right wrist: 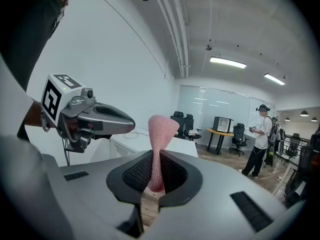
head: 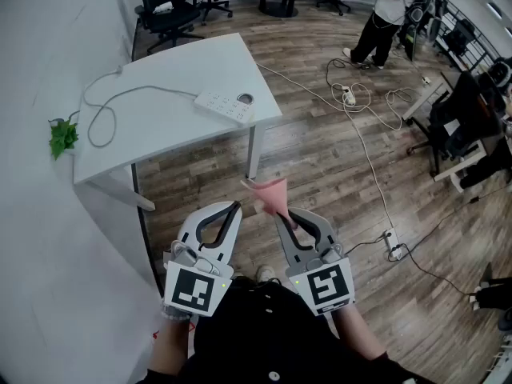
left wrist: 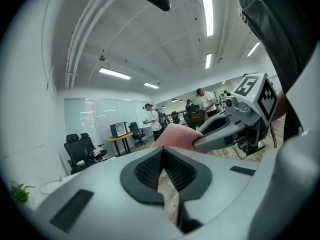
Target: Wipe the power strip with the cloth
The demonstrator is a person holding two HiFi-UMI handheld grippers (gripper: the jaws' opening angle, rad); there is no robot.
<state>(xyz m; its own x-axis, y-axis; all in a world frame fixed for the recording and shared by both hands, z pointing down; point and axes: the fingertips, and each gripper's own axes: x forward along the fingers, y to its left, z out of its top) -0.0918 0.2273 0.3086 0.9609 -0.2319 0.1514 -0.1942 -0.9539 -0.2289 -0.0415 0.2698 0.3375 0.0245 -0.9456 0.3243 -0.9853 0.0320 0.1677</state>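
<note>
Slippage risk: pink cloth (head: 270, 192) pinched by one narrow fold in the clenched right gripper (head: 282, 217), left gripper (head: 237, 208) closed on nothing, white power strip (head: 224, 105) lying well apart on the far-left table (head: 160, 134), where dragging over its sockets could pull the cloth free.

A white table (head: 172, 126) sits upper left, what looks like a small plant (head: 62, 137) beside it; black chairs (head: 164, 6) and a person (head: 390, 10) stand along the top.
</note>
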